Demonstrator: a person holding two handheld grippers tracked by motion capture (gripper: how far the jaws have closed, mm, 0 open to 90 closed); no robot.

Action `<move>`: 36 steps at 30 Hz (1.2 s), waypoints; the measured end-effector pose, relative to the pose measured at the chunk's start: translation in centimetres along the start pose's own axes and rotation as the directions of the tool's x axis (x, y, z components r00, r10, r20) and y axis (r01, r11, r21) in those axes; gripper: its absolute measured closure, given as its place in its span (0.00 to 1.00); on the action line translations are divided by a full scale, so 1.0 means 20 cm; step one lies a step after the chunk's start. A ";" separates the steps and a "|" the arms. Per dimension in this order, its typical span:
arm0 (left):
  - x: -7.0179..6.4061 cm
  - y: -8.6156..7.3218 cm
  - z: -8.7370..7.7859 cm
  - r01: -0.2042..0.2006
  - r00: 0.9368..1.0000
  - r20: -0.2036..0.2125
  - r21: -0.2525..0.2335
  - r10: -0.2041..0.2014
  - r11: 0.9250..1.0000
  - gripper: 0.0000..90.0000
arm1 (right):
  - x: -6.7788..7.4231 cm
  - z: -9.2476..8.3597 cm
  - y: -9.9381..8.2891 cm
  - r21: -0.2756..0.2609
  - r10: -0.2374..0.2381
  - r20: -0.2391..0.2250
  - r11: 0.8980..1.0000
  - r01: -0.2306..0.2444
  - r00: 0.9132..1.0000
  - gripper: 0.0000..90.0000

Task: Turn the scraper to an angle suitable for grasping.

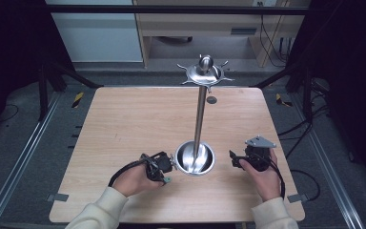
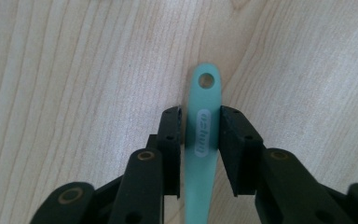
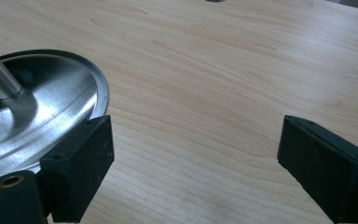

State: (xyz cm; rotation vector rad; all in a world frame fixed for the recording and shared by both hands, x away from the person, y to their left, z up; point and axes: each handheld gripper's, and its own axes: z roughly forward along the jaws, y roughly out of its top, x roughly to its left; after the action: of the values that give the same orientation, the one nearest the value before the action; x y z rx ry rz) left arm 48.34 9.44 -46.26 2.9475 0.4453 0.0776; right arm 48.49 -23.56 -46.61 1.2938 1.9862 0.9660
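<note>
A teal utensil handle (image 2: 204,93) with a hanging hole lies flat on the wooden table (image 1: 124,124). My left gripper (image 2: 200,119) points down over it, one black pad on each side. The right pad sits against the handle and a thin gap shows at the left pad. In the high view the left gripper (image 1: 163,168) is just left of the steel stand's base dish (image 1: 208,164), with the teal tip (image 1: 167,180) poking out below it. My right gripper (image 1: 238,160) rests right of the dish, open and empty (image 3: 196,158).
The stand's pole (image 1: 200,114) rises from the dish (image 3: 51,107) to a round top with several hooks (image 1: 205,72). A small dark disc (image 1: 211,99) lies near the table's far edge. Black frame rails flank the table.
</note>
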 end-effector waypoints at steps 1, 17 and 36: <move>0.00 0.00 0.00 -0.002 1.000 0.001 0.000 0.002 1.000 0.80 | 0.00 0.00 0.00 0.002 0.003 0.000 1.000 -0.003 1.000 0.12; 0.02 -0.07 -0.08 0.059 0.998 -0.014 -0.094 -0.061 0.994 0.82 | 0.00 0.00 0.00 0.002 0.001 0.001 1.000 -0.001 1.000 0.12; 0.06 -0.24 -0.36 0.135 0.983 -0.081 -0.269 -0.162 0.954 0.82 | 0.00 0.00 0.00 0.003 0.008 -0.004 1.000 -0.008 1.000 0.11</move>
State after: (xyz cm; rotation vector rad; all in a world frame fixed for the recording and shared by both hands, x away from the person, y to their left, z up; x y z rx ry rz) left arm 47.47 15.36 -39.88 2.6495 0.6184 0.2504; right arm 48.47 -23.53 -46.61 1.3032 1.9875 0.9700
